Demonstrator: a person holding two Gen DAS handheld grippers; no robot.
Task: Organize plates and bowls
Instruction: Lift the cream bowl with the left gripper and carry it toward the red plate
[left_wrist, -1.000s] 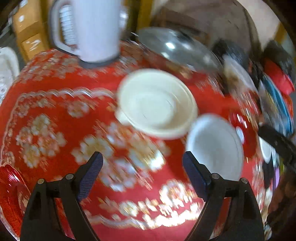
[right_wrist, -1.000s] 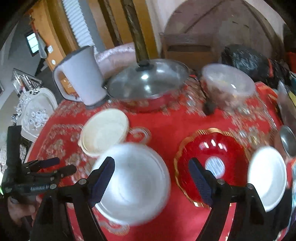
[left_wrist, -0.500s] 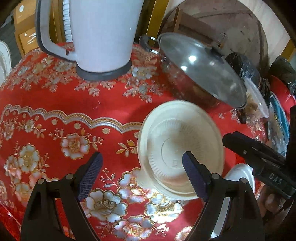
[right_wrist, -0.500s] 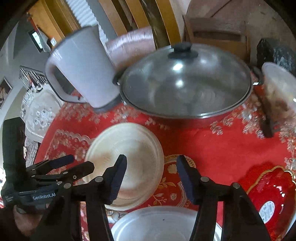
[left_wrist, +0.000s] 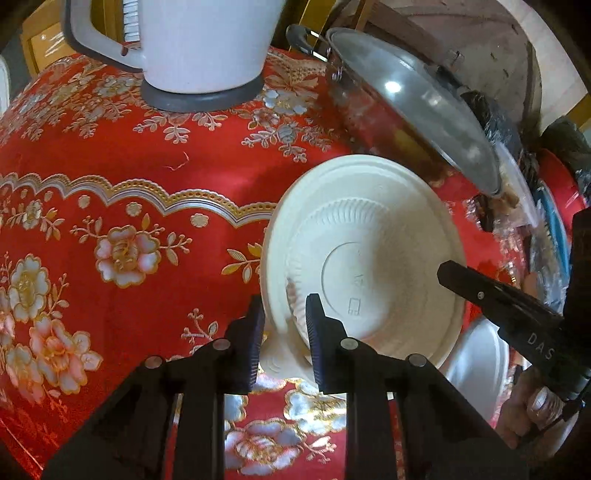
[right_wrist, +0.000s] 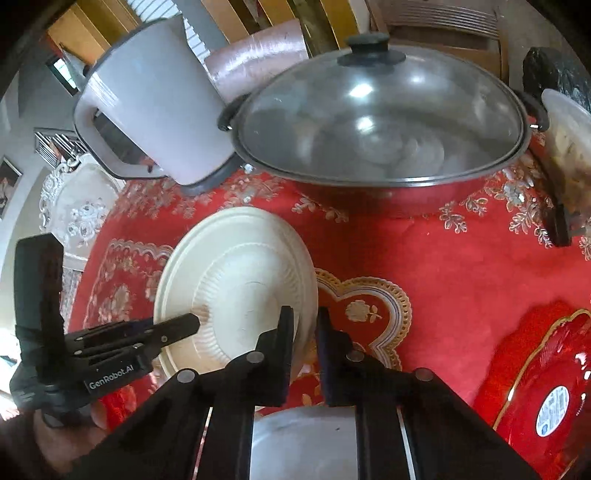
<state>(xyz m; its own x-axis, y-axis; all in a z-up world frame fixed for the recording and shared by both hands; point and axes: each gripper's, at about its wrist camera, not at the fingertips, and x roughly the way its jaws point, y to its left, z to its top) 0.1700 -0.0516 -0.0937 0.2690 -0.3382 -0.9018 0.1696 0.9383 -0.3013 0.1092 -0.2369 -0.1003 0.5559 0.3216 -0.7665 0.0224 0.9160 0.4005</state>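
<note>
Your left gripper (left_wrist: 282, 334) pinches the near-left rim of the cream plate (left_wrist: 369, 254), which lies upside down on the red tablecloth (left_wrist: 110, 177) before the lidded wok (right_wrist: 380, 122). Your right gripper (right_wrist: 303, 347) pinches the plate's opposite rim, level and reaching forward.

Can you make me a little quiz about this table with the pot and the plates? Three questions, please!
1. True or false: the white plastic kettle stands beside the lidded steel pot.
2. Which thing do the left gripper and the right gripper both pinch? A the round cream disposable plate; B the kettle; C the red gold-rimmed plate.
3. Fill in: the red tablecloth has ____ printed on it.
Key: 1 true; 2 A; 3 flowers.
</note>
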